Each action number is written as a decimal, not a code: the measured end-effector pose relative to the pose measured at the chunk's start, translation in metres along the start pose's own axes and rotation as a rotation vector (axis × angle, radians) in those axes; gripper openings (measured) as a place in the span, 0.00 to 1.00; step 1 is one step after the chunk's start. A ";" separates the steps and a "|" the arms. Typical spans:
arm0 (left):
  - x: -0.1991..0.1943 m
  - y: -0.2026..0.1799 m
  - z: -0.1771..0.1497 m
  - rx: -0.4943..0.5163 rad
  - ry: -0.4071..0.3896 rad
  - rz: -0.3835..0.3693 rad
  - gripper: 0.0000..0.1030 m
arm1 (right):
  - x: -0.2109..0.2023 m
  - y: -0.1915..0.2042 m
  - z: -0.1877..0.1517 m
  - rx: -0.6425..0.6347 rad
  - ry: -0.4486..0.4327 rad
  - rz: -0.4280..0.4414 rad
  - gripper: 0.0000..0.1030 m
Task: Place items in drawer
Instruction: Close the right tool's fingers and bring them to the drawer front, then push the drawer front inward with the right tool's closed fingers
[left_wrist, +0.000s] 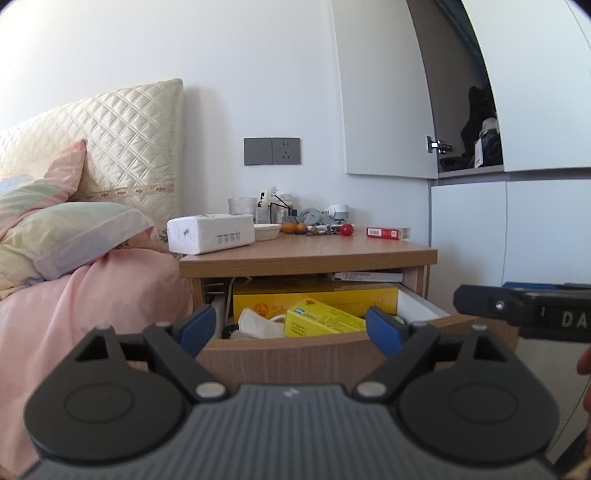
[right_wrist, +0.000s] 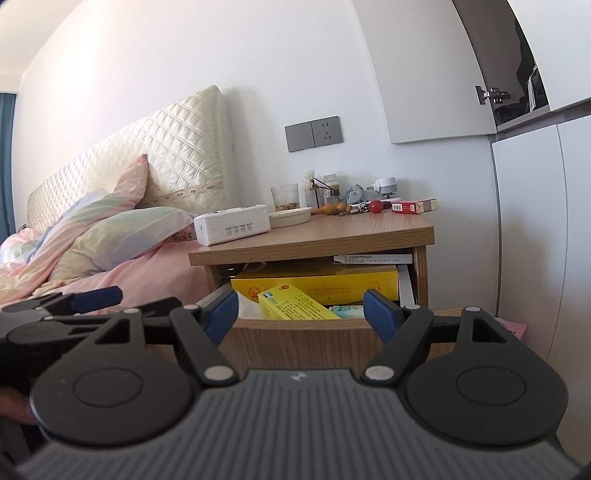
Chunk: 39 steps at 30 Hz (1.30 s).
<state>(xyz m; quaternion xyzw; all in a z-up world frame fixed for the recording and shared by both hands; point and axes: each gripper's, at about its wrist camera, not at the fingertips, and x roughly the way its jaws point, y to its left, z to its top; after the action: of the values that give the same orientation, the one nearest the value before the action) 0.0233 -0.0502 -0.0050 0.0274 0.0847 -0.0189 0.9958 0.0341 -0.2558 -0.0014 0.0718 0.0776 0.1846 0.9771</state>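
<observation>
before open drawer (left_wrist: 280, 354) | left tongs (left_wrist: 291, 328) spread wide, empty | right tongs (right_wrist: 301, 314) spread wide, empty

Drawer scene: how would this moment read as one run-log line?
drawer: open, yellow boxes inside | left gripper: open, empty | right gripper: open, empty | red box: on nightstand

A soft bed (left_wrist: 74, 288) with a striped pillow (left_wrist: 70, 236) is on the left. A grey wall plug (left_wrist: 272, 151) sits above.

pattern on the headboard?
Cream headboard, diamond-quilted with a patterned trim band near the bottom. Right wrist view shows it best.
</observation>
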 end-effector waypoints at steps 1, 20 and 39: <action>0.000 -0.001 -0.001 -0.006 0.000 0.004 0.87 | 0.000 0.000 0.000 -0.004 0.000 -0.002 0.75; 0.009 0.005 -0.006 -0.021 0.069 0.012 0.39 | 0.011 -0.001 -0.010 0.000 0.054 -0.031 0.20; 0.022 0.008 -0.015 -0.024 0.153 0.028 0.21 | 0.023 0.012 -0.015 -0.067 0.066 -0.071 0.17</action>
<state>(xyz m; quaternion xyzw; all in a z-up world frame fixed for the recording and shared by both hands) 0.0427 -0.0419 -0.0228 0.0181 0.1602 -0.0017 0.9869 0.0486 -0.2348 -0.0170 0.0301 0.1061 0.1545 0.9818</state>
